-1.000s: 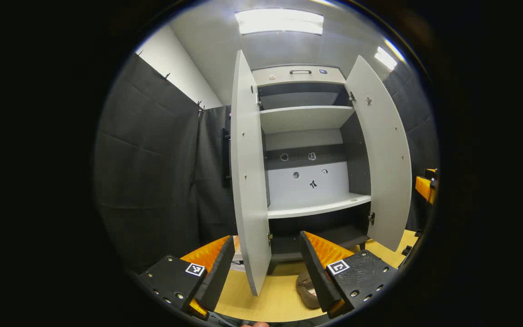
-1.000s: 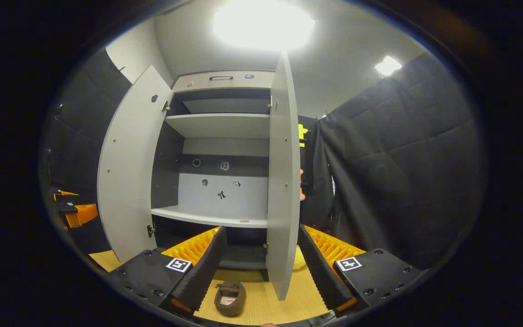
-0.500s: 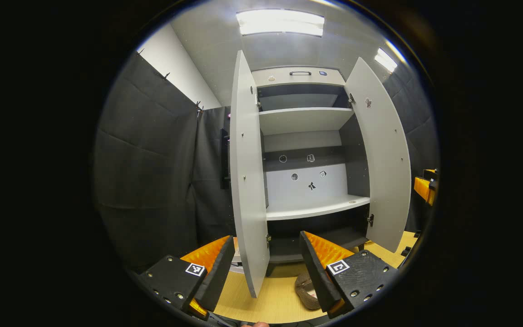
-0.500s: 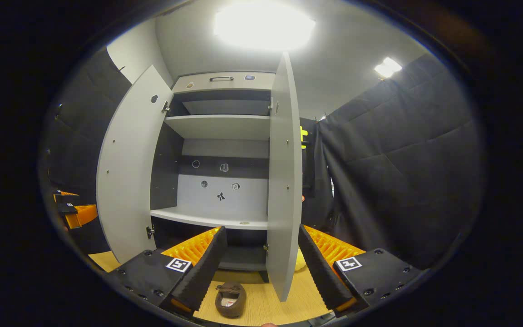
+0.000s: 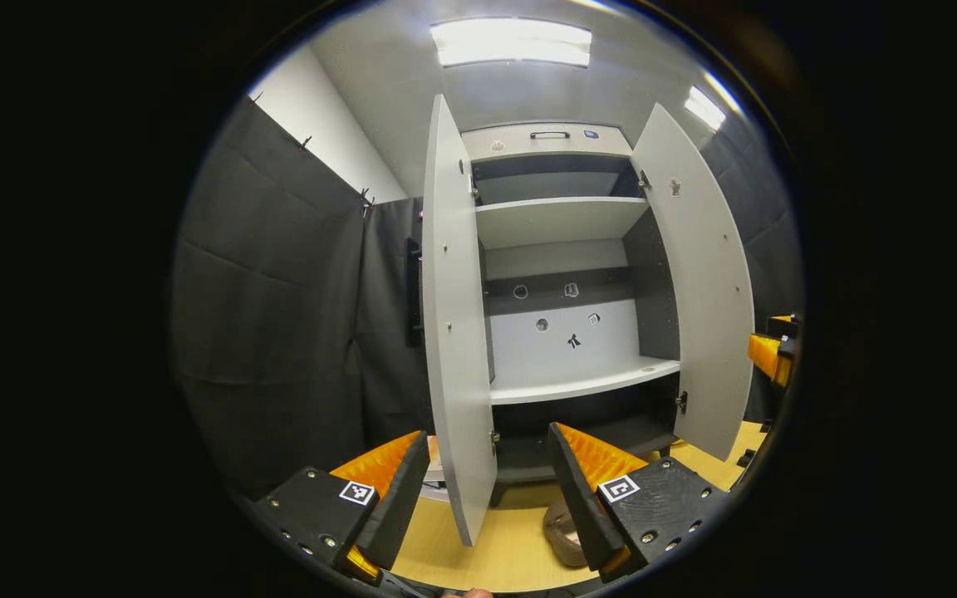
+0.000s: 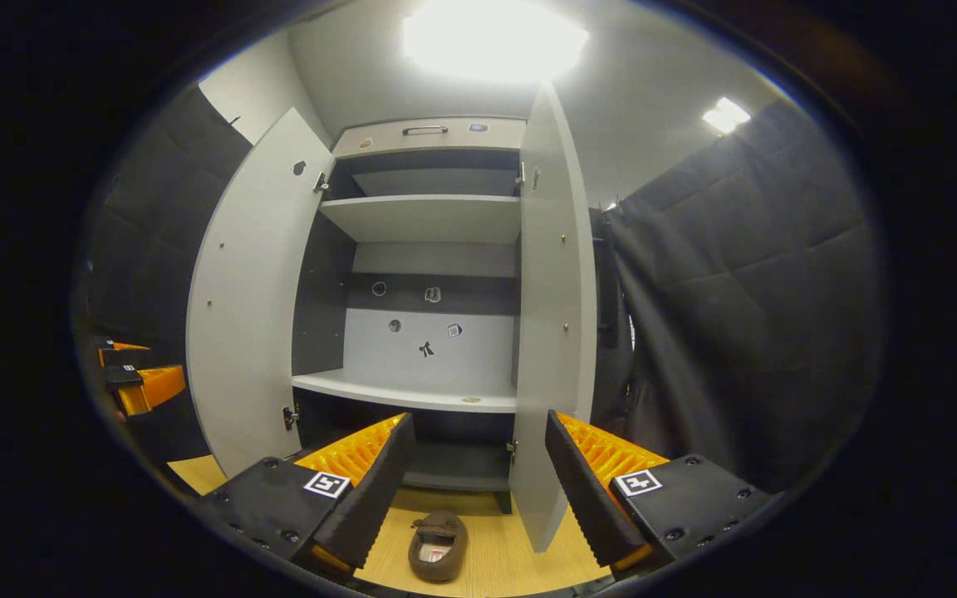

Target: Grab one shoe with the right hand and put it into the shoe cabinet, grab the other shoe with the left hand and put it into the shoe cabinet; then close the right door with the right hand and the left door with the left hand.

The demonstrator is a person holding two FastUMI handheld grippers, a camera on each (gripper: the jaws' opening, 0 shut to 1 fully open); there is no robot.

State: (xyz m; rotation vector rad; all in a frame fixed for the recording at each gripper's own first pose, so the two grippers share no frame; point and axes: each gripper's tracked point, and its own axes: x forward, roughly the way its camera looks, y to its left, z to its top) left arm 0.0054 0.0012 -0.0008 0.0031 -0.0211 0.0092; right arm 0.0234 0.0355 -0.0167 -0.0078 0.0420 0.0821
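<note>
Brown shoe [image 6: 439,545] lies low between our spread, empty right gripper [image 6: 472,486] jaws, so reaching down we risk clipping the right door [image 6: 552,332].

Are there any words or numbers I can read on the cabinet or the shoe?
No readable words or numbers.
Stickers on the shoe cabinet's back panel: small pictures, too small to read.
Label inside the brown shoe: too blurred to read.
Square black-and-white markers on the right gripper and left gripper: patterns, not text.
</note>
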